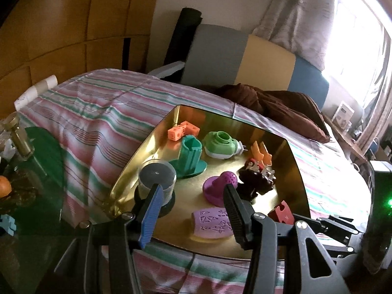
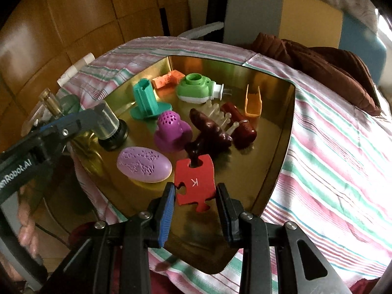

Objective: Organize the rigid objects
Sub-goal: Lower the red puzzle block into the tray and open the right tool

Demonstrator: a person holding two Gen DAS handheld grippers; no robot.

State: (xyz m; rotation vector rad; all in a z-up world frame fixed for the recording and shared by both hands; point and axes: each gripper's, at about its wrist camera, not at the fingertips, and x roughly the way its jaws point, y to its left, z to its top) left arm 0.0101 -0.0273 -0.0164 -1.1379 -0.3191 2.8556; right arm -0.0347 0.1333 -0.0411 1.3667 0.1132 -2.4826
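A gold tray (image 2: 281, 127) on a striped cloth holds several rigid objects. My right gripper (image 2: 194, 191) is shut on a red puzzle piece marked K (image 2: 194, 180), held over the tray's near part. My left gripper (image 1: 193, 193) is open just above the tray's near edge, its left finger next to a clear cylinder on a black base (image 1: 156, 178). In the tray lie a lilac oval (image 2: 143, 167), a purple perforated piece (image 2: 171, 131), a teal holder (image 2: 145, 100), a green plug-in device (image 2: 196, 88), orange blocks (image 2: 167, 79), a dark brown figure (image 2: 210, 132) and an orange clip (image 2: 253, 105).
The striped cloth (image 2: 330, 147) covers the surface around the tray. A brown cloth heap (image 2: 330, 66) lies behind on the right. A glass bottle with a gold cap (image 1: 18, 137) and an orange fruit (image 1: 5, 186) stand left of the tray. Wooden panels form the back.
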